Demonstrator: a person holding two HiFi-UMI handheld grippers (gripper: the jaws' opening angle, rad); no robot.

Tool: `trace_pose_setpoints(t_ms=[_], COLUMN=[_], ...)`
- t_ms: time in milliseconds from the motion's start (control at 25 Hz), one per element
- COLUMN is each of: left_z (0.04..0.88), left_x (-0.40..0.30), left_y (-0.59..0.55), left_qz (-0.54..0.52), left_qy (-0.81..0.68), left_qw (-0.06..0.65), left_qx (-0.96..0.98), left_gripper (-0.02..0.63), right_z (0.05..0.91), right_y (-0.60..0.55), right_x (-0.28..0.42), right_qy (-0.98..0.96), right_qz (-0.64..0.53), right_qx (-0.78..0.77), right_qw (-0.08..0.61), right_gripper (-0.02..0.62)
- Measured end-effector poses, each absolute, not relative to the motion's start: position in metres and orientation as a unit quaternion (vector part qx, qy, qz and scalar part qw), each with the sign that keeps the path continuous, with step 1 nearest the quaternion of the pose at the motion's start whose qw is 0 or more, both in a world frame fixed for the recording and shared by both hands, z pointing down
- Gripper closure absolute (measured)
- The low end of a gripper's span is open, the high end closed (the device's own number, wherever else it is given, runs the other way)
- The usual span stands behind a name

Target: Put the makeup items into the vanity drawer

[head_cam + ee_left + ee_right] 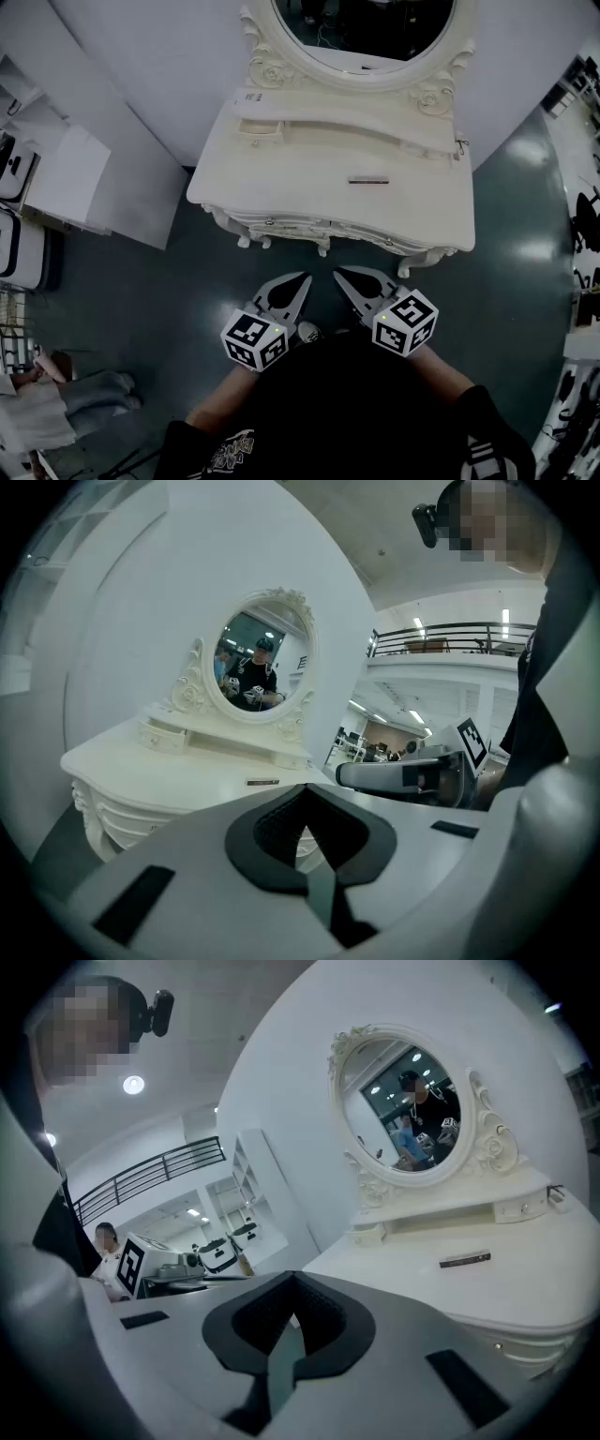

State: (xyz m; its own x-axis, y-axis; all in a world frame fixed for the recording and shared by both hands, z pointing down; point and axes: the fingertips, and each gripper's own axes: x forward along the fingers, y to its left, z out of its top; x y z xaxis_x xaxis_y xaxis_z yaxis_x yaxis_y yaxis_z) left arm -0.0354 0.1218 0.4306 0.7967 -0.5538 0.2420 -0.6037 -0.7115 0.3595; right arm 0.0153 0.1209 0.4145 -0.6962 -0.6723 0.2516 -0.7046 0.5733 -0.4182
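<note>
A white vanity [281, 192] with an oval mirror [366, 37] stands ahead of me. One slim dark makeup item [368, 180] lies on its top, right of the middle; it also shows as the dark item [262, 782] and the dark item [466, 1260]. The front drawers [323, 227] are closed. Both grippers hang over the floor just before the vanity, close to my body. My left gripper [306, 278] is shut and empty, its tips [303, 791] meeting. The right gripper [338, 275] is also shut with nothing in it, tips [294, 1281] together.
Small drawers [258, 128] sit on the vanity's raised back shelf. A curved white wall [141, 84] backs the vanity. White cabinets [56, 173] stand at the left, with a person [56, 398] near the lower left. Dark floor [141, 291] lies between me and the vanity.
</note>
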Motion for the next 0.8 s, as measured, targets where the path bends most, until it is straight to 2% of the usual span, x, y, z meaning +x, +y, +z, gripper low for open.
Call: trace_pose_setpoints(t_ms=[800], left_z=[0.431], left_x=[-0.048], left_y=[0.126], left_qz=[0.056], left_qy=[-0.313], left_qw=[0.214], left_qx=[0.924], left_gripper=[0.604], right_z=[0.409], right_y=[0.122], right_x=[0.002], right_qy=[-0.893], right_qz=[0.243], right_qx=[0.378], right_qw=[0.02], right_gripper=[0.568])
